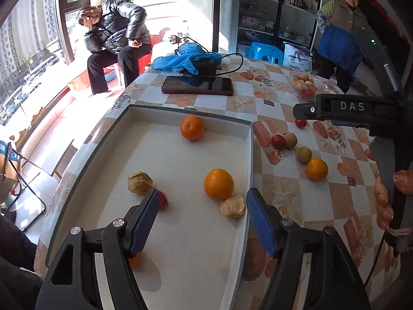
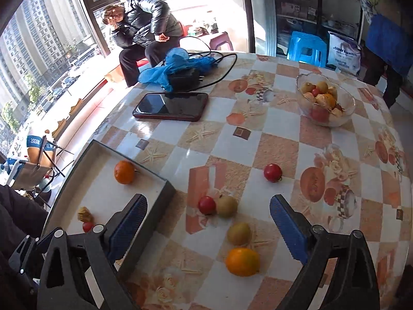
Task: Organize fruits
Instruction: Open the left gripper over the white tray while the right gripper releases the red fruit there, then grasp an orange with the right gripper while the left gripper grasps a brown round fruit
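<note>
Left gripper [image 1: 201, 219] agape over tray [image 1: 251, 155]; orange [image 1: 219, 184] just beyond fingertips.

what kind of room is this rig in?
Likely a flat's dining area, high up: a table with a fruit-print cover, a glass fruit bowl, tower blocks through the window, and stocked shelves behind.

Oranges [image 1: 218, 184], husked berries [image 1: 140, 182] in white tray [image 1: 247, 139]; orange [image 2: 242, 261], red tomatoes [image 2: 272, 172] loose on table
</note>
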{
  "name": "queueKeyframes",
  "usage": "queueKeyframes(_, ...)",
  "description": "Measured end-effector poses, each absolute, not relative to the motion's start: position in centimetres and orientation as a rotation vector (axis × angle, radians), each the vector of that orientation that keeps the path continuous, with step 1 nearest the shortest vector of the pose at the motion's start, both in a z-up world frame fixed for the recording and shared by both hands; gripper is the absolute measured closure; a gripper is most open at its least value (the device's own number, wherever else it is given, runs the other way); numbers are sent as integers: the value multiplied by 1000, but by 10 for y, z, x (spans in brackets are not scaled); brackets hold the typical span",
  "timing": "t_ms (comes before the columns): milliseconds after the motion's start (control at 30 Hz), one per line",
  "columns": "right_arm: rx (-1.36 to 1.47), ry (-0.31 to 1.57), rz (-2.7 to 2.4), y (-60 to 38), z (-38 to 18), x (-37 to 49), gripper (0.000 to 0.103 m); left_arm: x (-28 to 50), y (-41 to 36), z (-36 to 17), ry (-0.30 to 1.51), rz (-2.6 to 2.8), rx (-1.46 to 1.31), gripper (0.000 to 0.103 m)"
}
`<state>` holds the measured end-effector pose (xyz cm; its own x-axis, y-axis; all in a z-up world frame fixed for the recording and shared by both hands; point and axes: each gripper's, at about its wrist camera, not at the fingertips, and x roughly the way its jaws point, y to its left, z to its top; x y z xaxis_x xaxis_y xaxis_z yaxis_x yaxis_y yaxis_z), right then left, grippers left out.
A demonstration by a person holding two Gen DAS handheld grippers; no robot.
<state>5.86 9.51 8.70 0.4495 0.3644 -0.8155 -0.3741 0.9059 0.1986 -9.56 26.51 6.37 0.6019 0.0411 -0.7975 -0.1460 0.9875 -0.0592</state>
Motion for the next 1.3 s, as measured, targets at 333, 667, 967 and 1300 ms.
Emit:
queueKeyframes(333,-45,1021,434,38,44,20,6,-88,204,32,997,30,-61,30)
queueKeyframes(667,-90,988,500,62,26,13,66,-82,205,45,1007,68,-70,30)
queueKeyframes(967,-29,927,400,-37,15,-48,66,-12,153,35,1021,16,-126,30)
queueKeyframes(1300,29,911,357,-71,15,-85,66,27,133,10,1035,109,-122,75)
